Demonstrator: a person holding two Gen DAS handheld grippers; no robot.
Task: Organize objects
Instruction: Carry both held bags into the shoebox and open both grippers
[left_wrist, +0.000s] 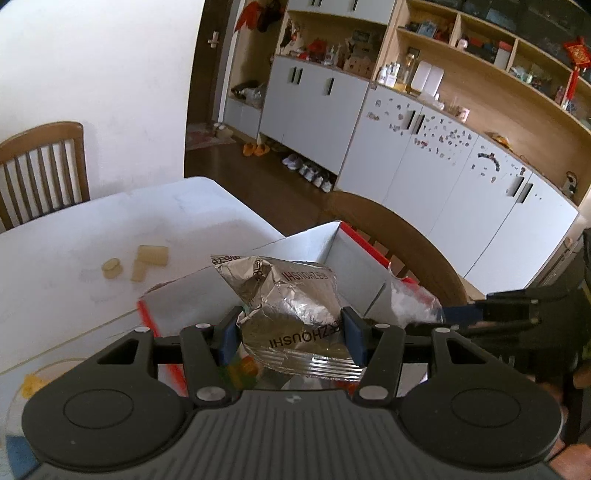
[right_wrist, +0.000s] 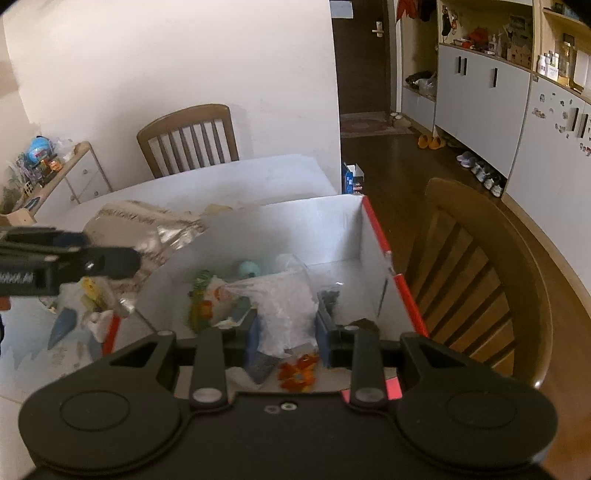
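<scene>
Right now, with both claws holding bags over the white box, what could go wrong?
1. The crinkly silver foil bag is pinched only at its sides by the left claw, so it might slip out and miss the white cardboard box with red edges.
2. The clear plastic bag in the right claw is floppy and could snag on the box wall.
3. The two claws are close together, so they might bump.

We see left tongs (left_wrist: 291, 332) angled down, pads clamped on a silver foil bag (left_wrist: 284, 295); right tongs (right_wrist: 286, 328) angled down, pinching a clear plastic bag (right_wrist: 284, 314).
</scene>
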